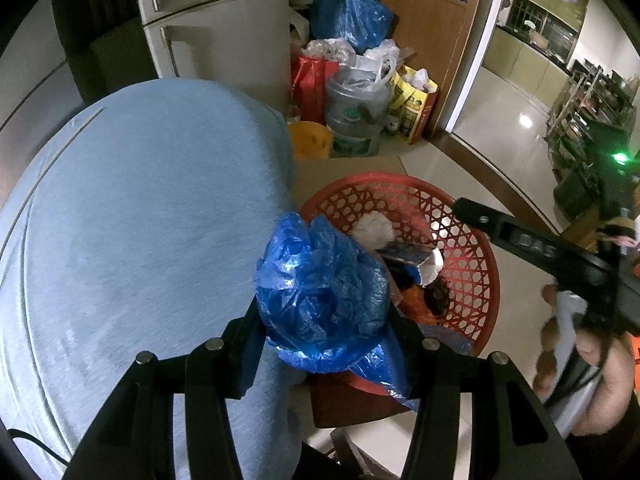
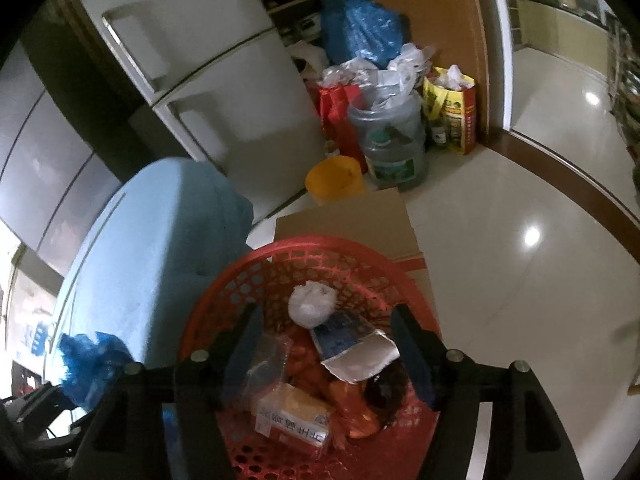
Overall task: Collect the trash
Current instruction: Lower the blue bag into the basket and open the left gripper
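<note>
My left gripper (image 1: 324, 320) is shut on a crumpled blue plastic bag (image 1: 320, 284) and holds it over the near left rim of a red lattice basket (image 1: 476, 264). The bag also shows at the lower left of the right wrist view (image 2: 88, 364). My right gripper (image 2: 328, 344) is open and empty, hovering over the same basket (image 2: 224, 292). In the basket lie a white crumpled wad (image 2: 310, 304), a torn blue-and-white carton (image 2: 352, 344), orange wrappers (image 2: 352, 408), a small yellow box (image 2: 296, 412) and clear plastic (image 2: 264, 364).
A round table under a light blue cloth (image 1: 140, 220) stands left of the basket. A cardboard box (image 2: 352, 220) sits behind the basket. Further back are a white fridge (image 2: 208, 80), a yellow bucket (image 2: 334, 178), a water jug stuffed with bags (image 2: 390, 136), and a doorway with glossy tiles (image 2: 540, 200).
</note>
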The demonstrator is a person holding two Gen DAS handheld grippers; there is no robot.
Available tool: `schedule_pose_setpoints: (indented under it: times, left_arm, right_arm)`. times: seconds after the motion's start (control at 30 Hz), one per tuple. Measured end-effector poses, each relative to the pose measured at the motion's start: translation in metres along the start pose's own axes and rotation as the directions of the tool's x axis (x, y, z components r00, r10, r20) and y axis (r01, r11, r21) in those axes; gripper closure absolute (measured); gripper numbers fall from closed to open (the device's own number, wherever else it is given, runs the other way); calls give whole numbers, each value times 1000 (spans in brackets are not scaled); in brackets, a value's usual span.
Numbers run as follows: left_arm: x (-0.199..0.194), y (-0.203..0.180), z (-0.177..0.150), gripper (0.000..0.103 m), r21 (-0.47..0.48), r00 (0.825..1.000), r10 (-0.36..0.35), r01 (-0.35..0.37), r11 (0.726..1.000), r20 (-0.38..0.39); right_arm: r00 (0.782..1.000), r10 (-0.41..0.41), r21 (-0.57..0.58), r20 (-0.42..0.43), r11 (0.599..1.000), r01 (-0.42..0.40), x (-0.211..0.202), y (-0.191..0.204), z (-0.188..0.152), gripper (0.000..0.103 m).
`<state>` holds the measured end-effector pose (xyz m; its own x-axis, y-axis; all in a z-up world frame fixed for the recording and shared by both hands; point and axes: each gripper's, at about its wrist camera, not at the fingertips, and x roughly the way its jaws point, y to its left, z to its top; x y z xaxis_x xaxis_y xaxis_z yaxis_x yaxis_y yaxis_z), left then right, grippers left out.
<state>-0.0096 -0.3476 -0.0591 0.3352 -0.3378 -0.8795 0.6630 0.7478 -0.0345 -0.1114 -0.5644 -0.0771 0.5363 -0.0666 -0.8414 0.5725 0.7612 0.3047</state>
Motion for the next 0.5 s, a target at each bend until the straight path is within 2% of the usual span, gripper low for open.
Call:
schedule_pose_setpoints:
  times: [0.23,0.5]
  left_arm:
    - [15,-15,6,49,34,1000,-17,18,999,-25]
    - [26,-33,12,49,70,999,-17,20,997,-41]
  right_arm:
    - [1000,11,62,-5,998,-10,-17,-23,-10,33]
    - [999,31,80,19,996,-32,-31,-26,-14,33]
